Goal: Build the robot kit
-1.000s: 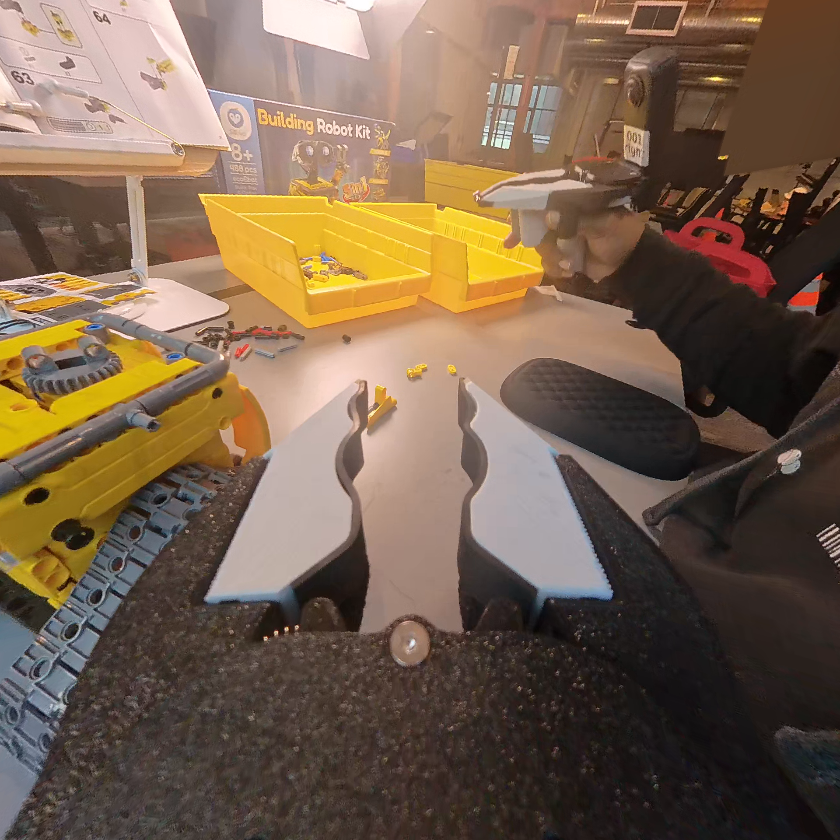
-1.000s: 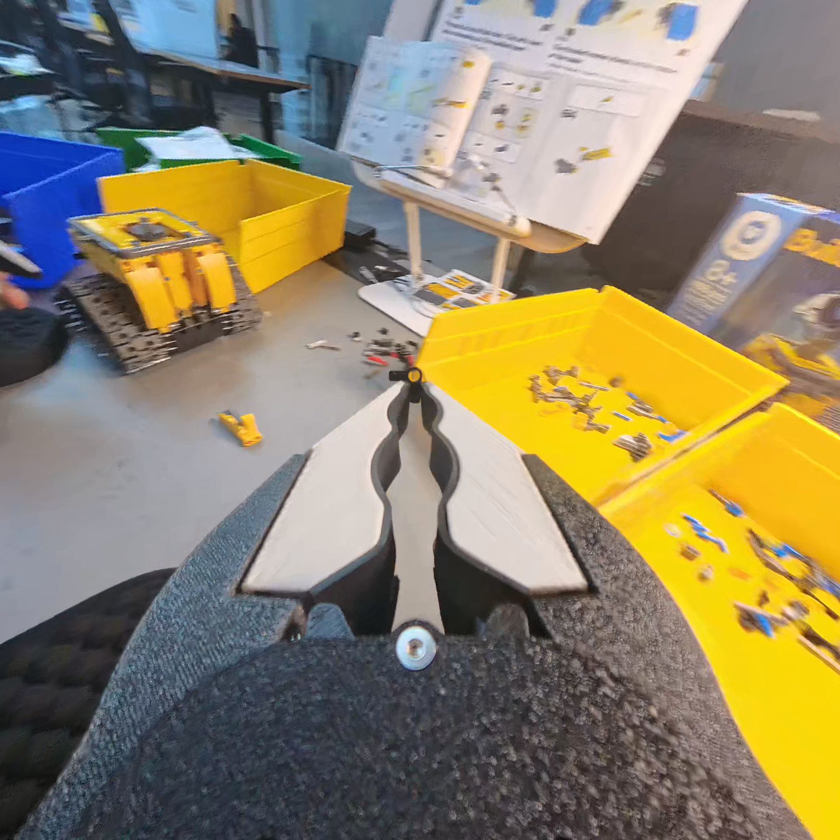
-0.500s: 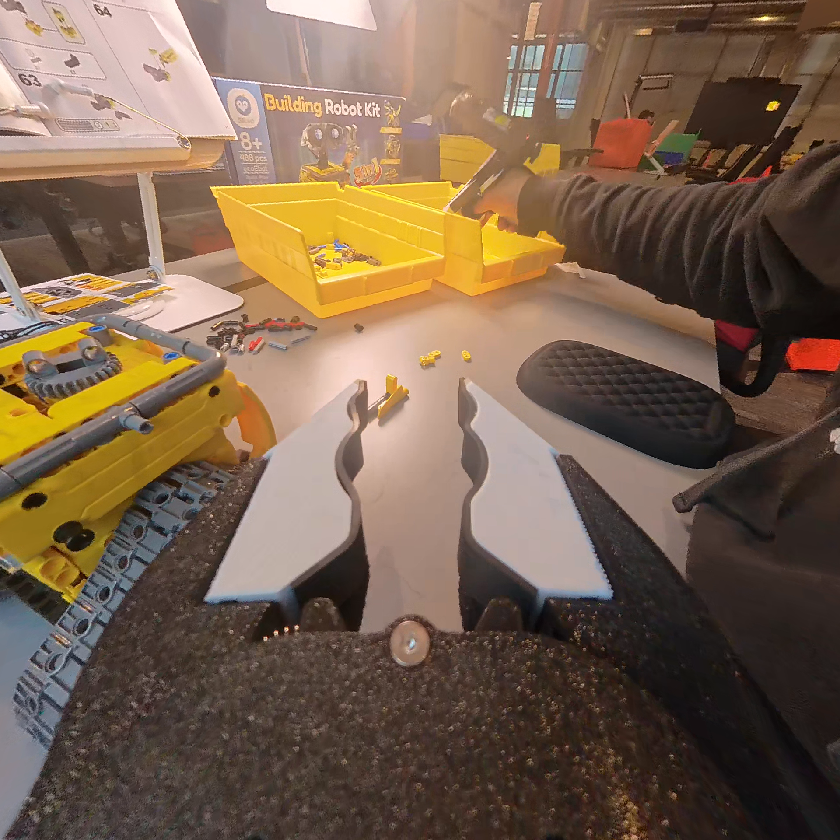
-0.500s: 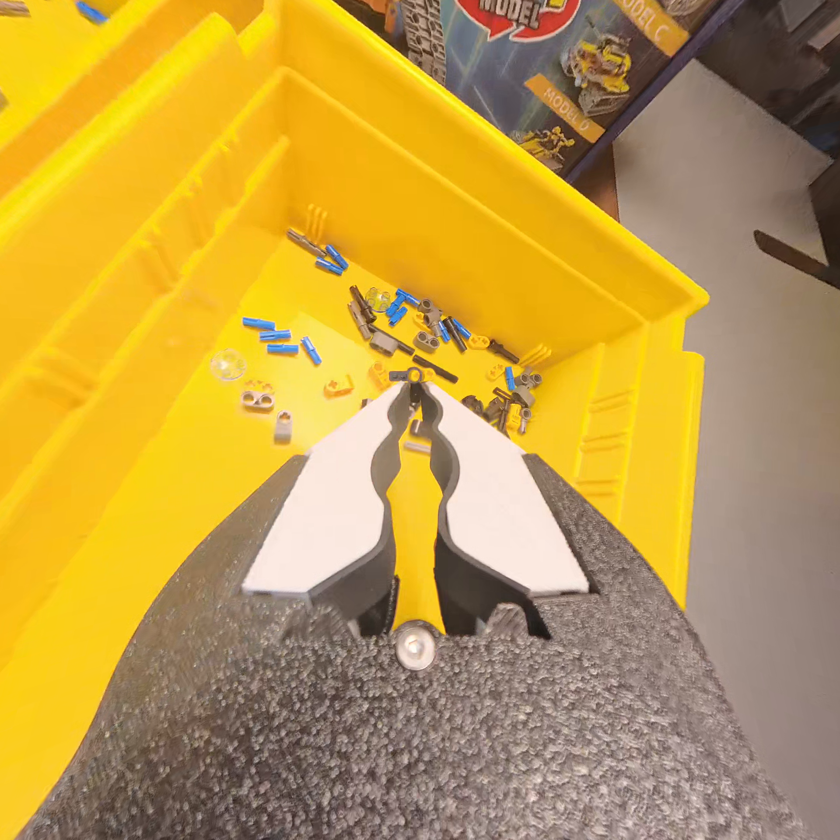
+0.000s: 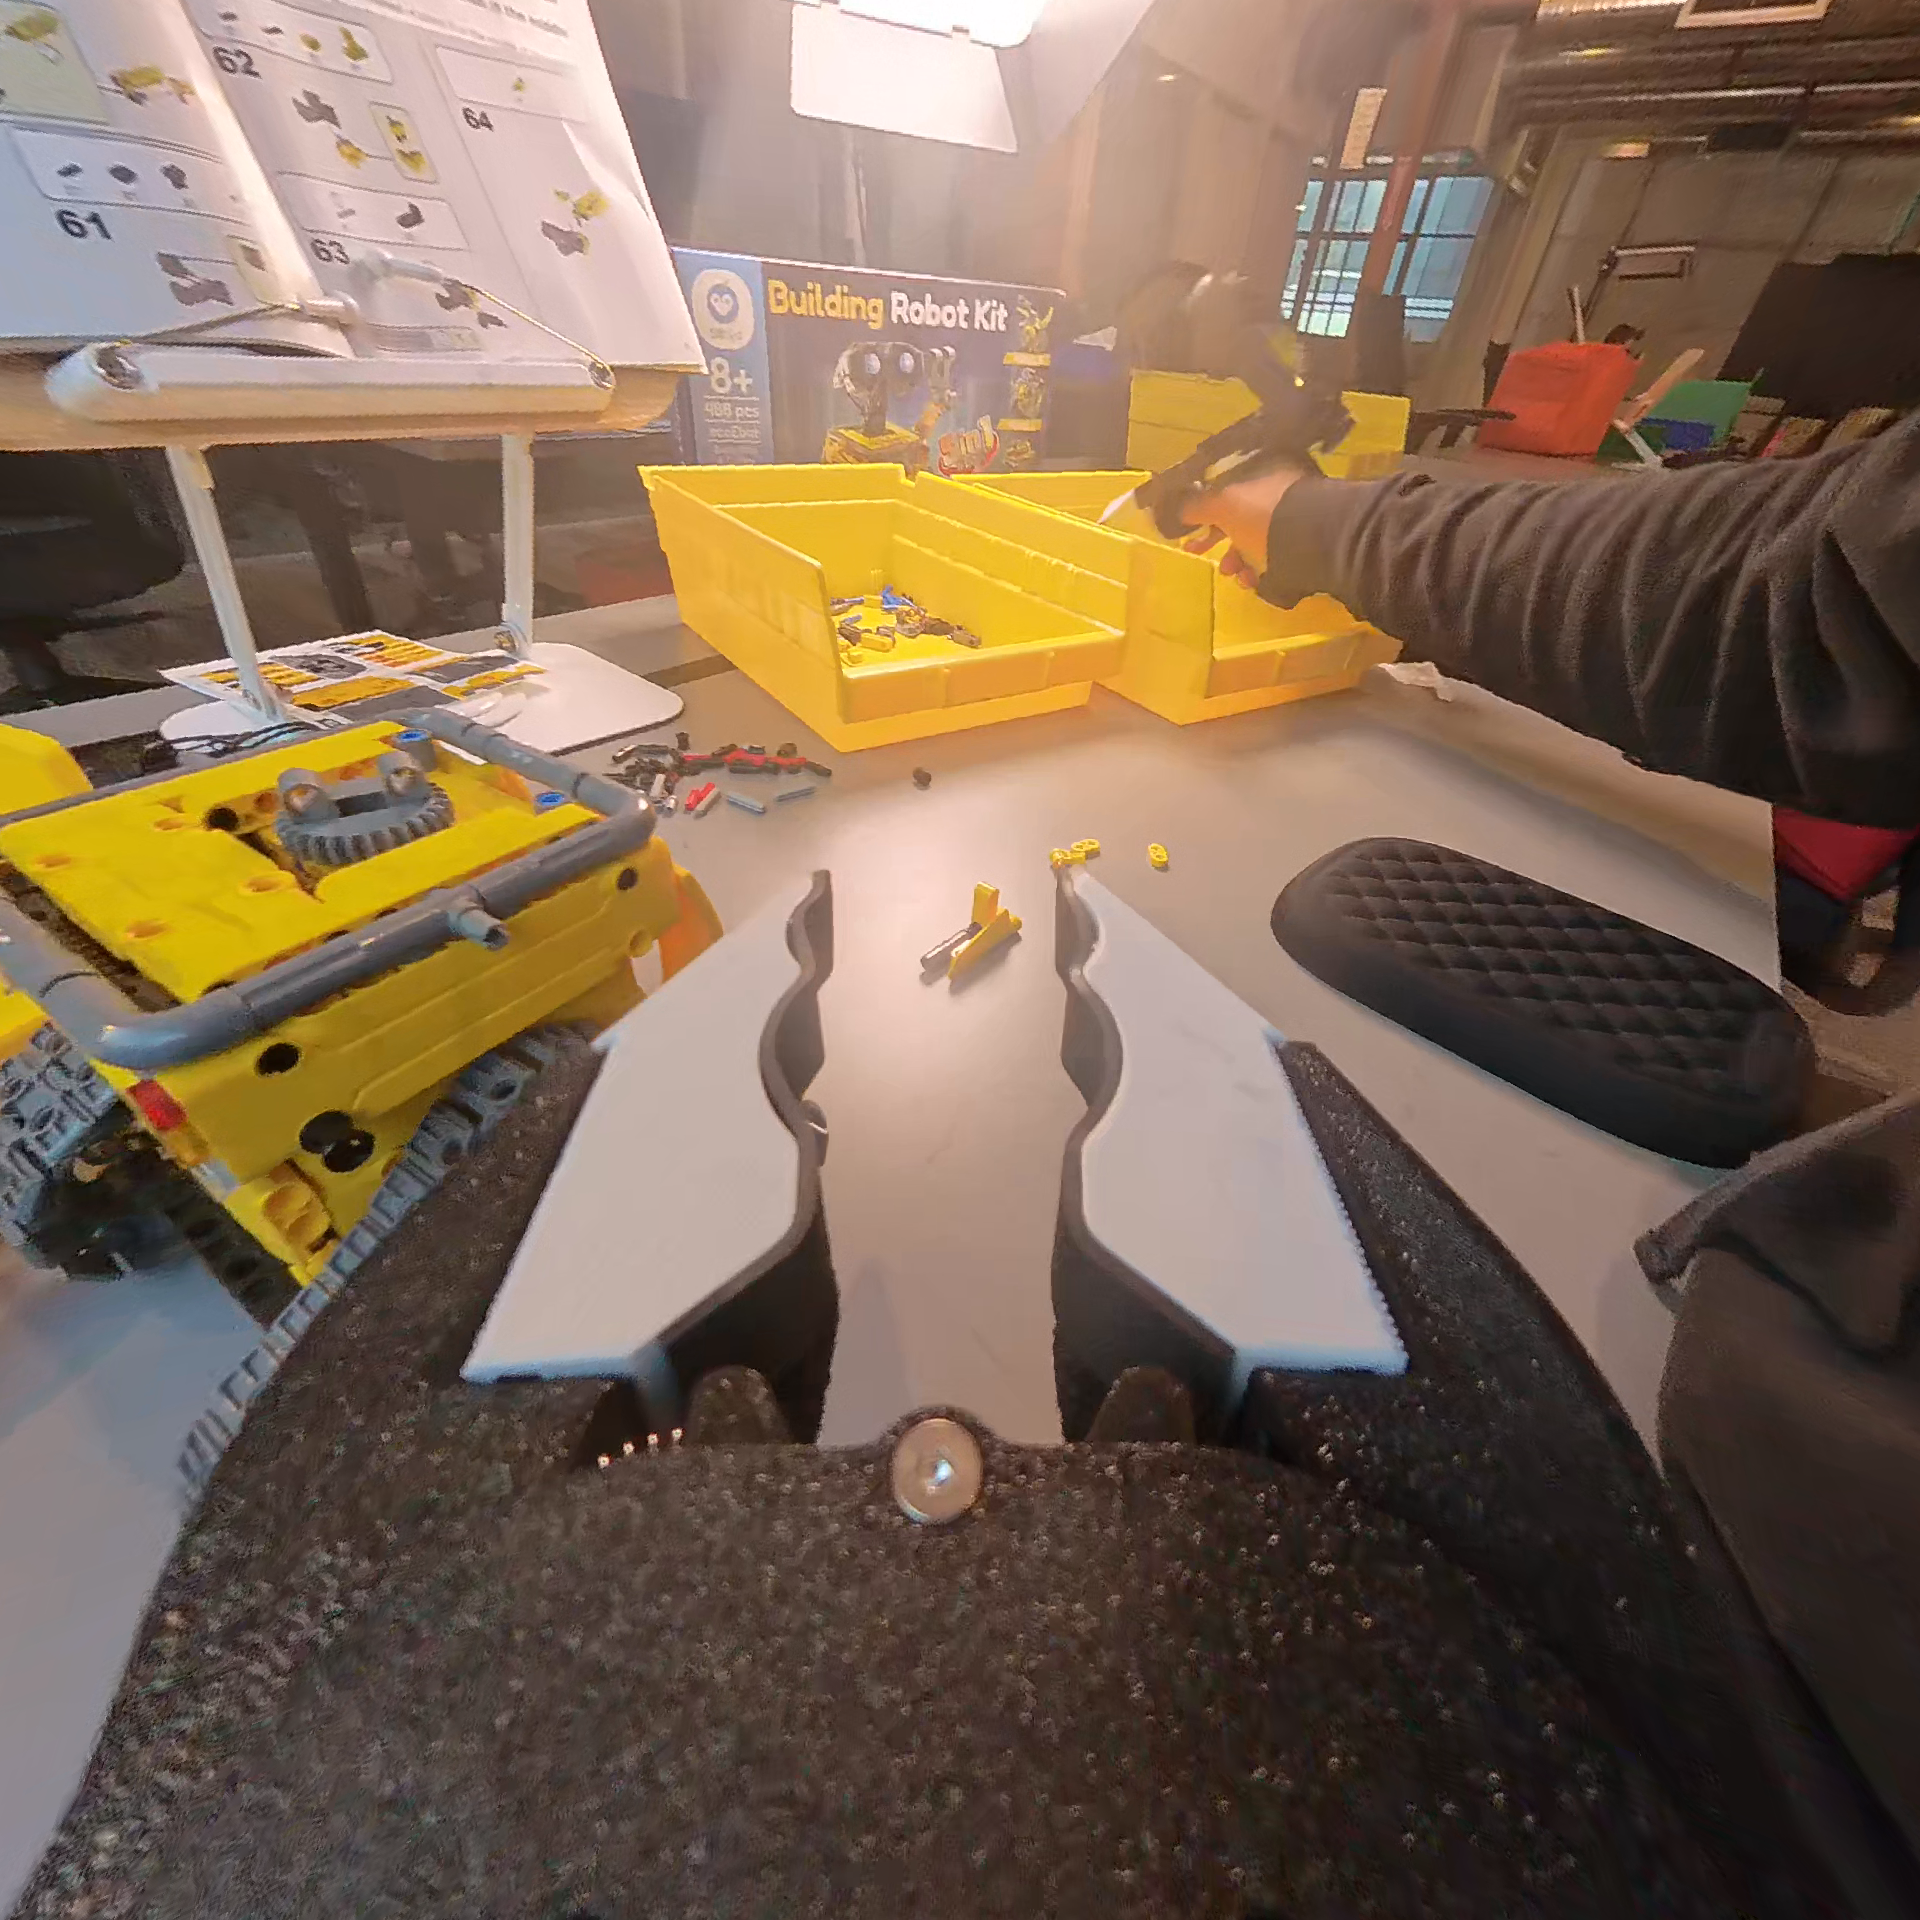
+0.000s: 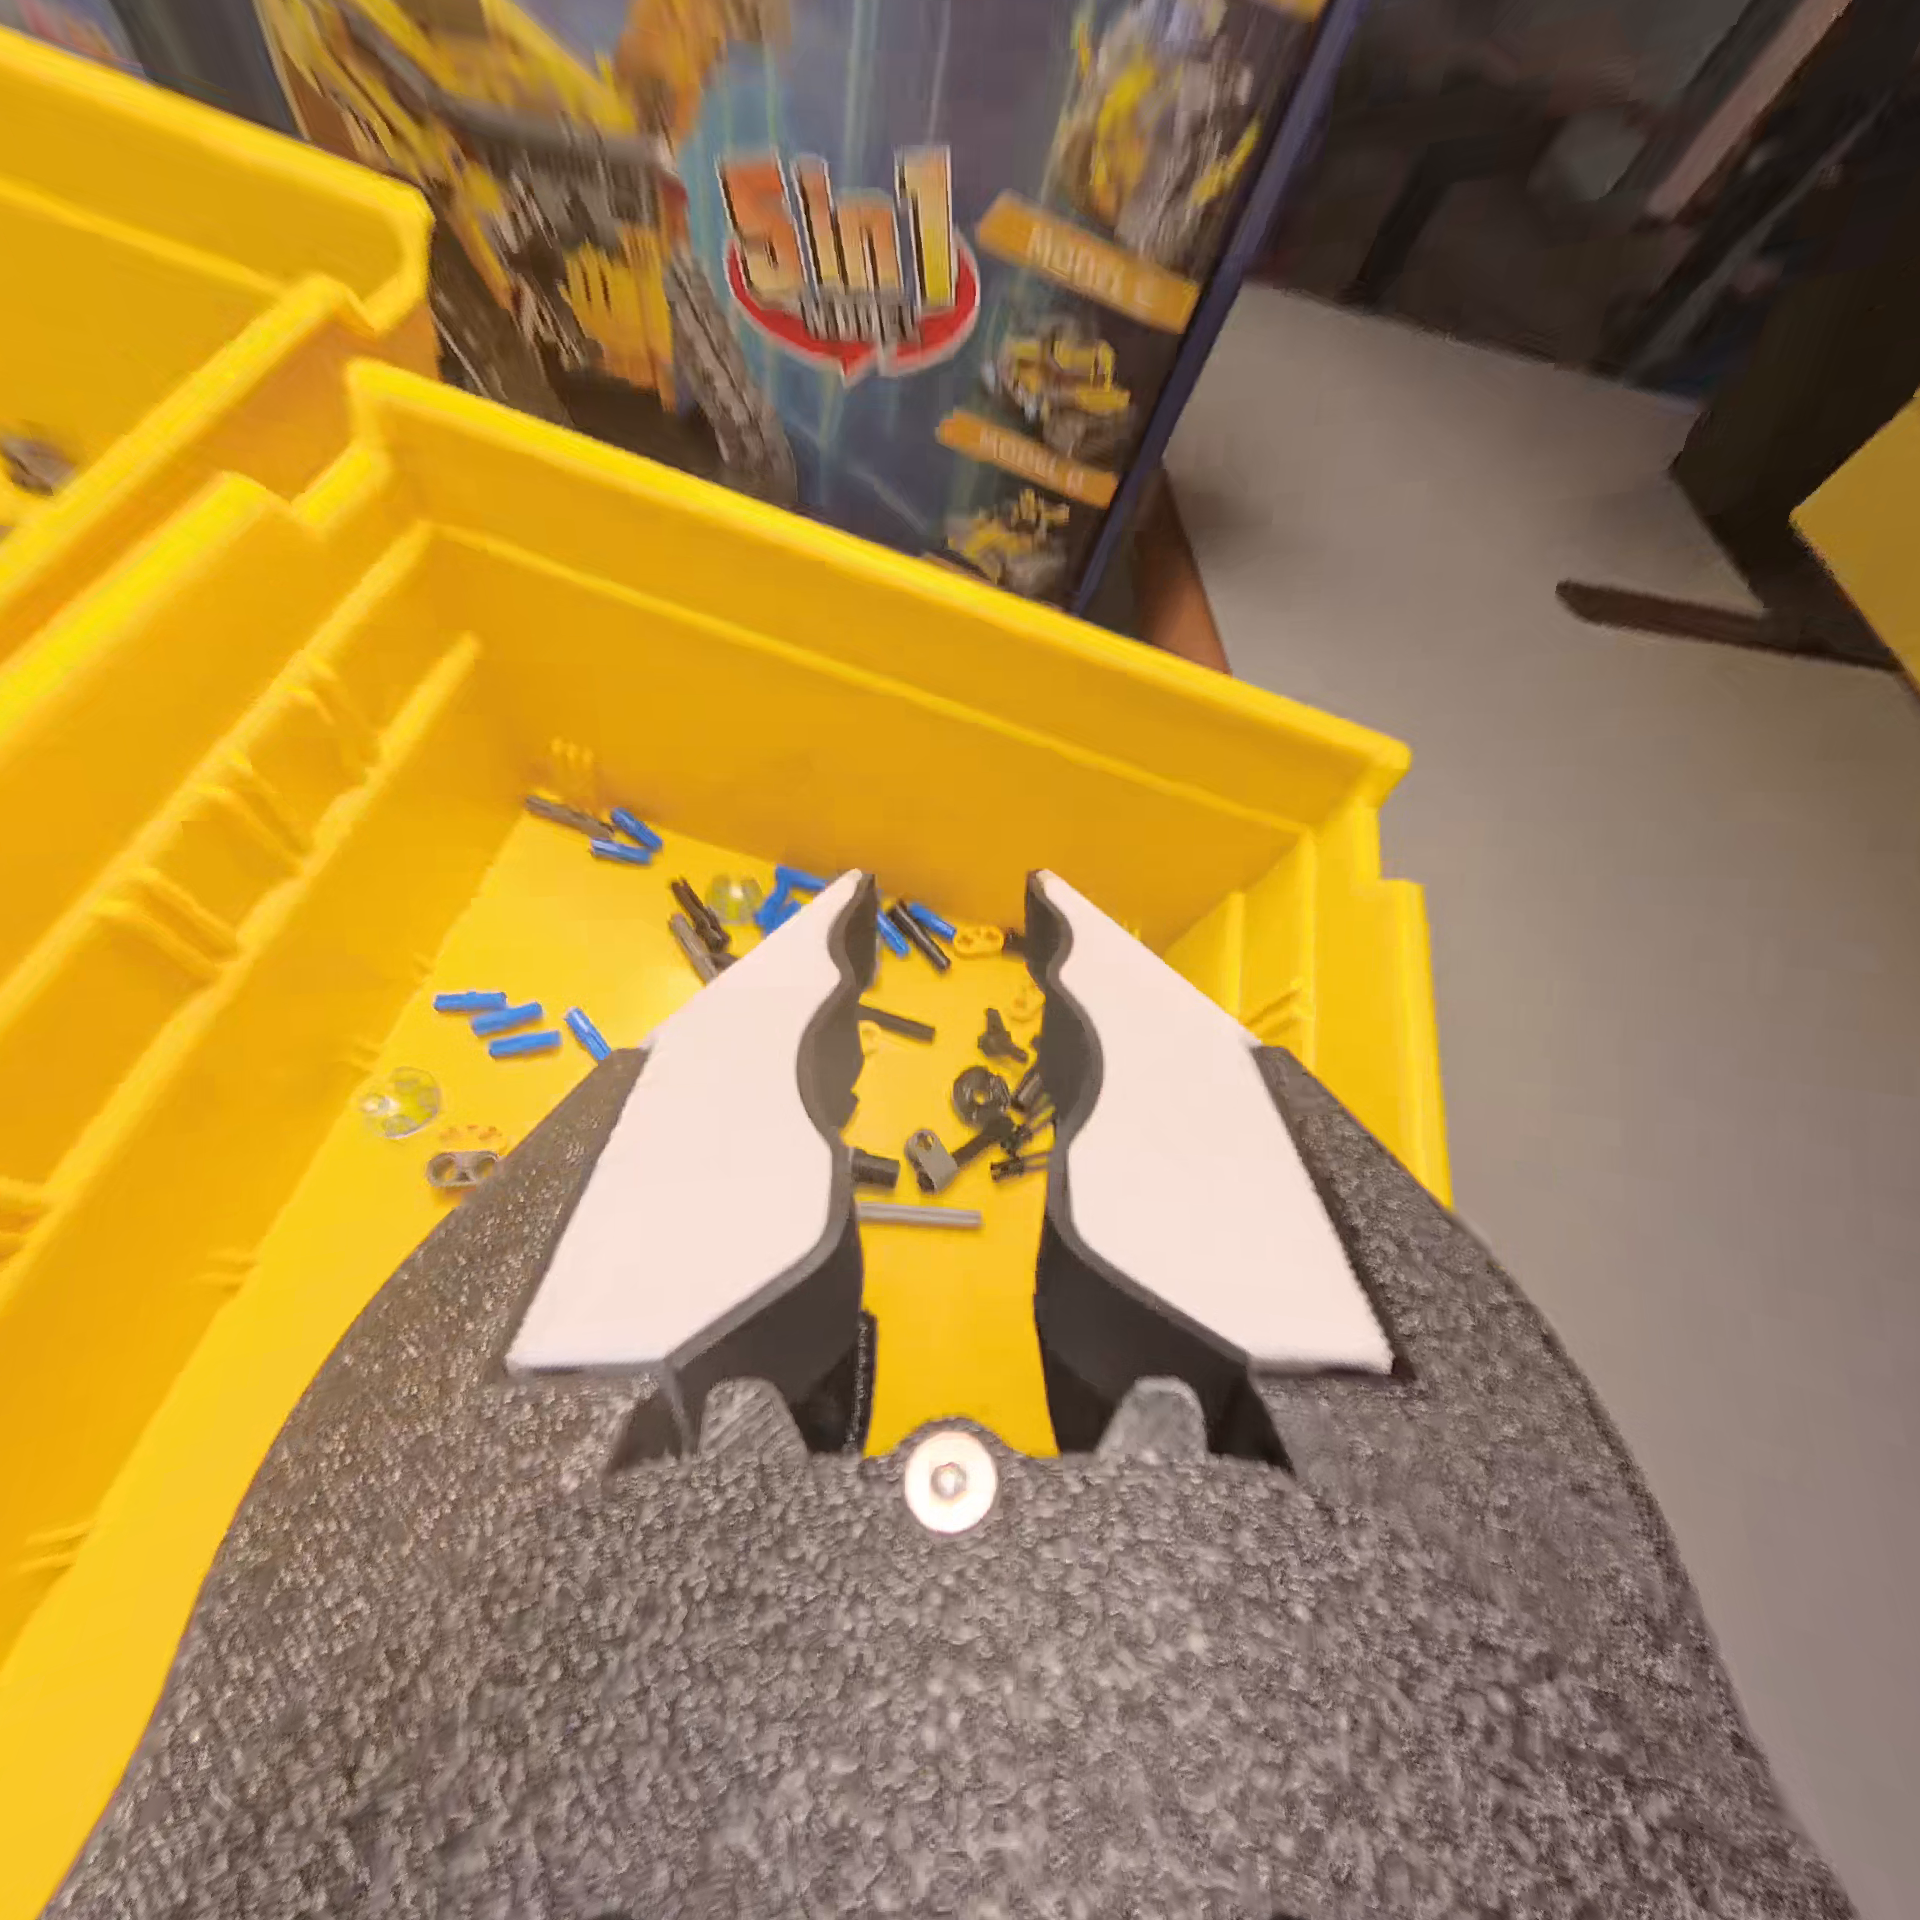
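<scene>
My left gripper (image 5: pixel 940 883) is open and empty, low over the grey table, pointing at a small yellow piece with a black pin (image 5: pixel 975 930). A yellow tracked brick vehicle (image 5: pixel 281 935) stands just left of it. My right gripper (image 6: pixel 948 883) is open and empty, held over the far corner of a yellow bin (image 6: pixel 935 665) that holds several small black, grey and blue pins and connectors (image 6: pixel 940 1091). In the left wrist view, the right gripper (image 5: pixel 1216 468) shows far off, reaching over the right-hand yellow bin (image 5: pixel 1247 644).
A second yellow bin (image 5: pixel 883 623) with small parts sits left of the first. A toy kit box (image 5: pixel 862 353) stands behind the bins. An instruction booklet on a white stand (image 5: pixel 312 208), loose pins (image 5: pixel 717 774) and a black padded rest (image 5: pixel 1538 987) are on the table. One gripper's finger ends stand about 65 cm off the other's.
My right gripper swung from over the table into the yellow bin and opened; the small yellow and black piece at its tips is gone. My left gripper stayed open and barely moved.
</scene>
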A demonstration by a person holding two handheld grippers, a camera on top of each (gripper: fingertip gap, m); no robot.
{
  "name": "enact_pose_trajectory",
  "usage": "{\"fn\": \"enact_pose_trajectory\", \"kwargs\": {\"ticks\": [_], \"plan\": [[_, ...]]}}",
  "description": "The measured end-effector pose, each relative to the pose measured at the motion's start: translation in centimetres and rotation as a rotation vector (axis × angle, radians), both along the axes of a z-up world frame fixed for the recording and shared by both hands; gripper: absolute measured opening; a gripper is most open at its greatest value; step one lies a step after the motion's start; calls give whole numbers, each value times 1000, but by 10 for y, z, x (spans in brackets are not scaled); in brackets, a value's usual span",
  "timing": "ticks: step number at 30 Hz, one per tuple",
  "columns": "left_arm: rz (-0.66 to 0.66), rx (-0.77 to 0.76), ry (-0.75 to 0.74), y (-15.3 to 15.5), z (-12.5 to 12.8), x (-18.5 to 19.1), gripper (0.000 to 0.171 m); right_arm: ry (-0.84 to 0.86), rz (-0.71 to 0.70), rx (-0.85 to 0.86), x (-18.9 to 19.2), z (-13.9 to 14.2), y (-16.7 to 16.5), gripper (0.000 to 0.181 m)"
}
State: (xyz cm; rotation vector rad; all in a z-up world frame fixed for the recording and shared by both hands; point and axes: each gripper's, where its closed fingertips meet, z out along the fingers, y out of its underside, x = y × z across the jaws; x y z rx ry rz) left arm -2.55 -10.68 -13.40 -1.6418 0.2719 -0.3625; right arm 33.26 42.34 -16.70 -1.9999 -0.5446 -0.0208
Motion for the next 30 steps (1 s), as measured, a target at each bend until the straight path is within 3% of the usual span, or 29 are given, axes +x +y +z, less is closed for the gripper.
{"fn": "enact_pose_trajectory", "kwargs": {"ticks": [7, 12, 20, 26, 30], "plan": [[85, 6, 7, 4, 1, -11, 42, 198, 250, 300, -49, 101, -71, 42], [111, 15, -19, 4, 3, -18, 43, 338, 430, 374, -83, 132, -149, 43], [127, 33, -69, 3, 7, -25, 43, 424, 592, 357, -130, 104, -246, 42], [130, 35, -63, 3, 7, -25, 43, 432, 584, 353, -139, 72, -278, 43], [132, 29, -54, 3, 6, -24, 44, 402, 641, 259, -144, 45, -296, 42]]}}
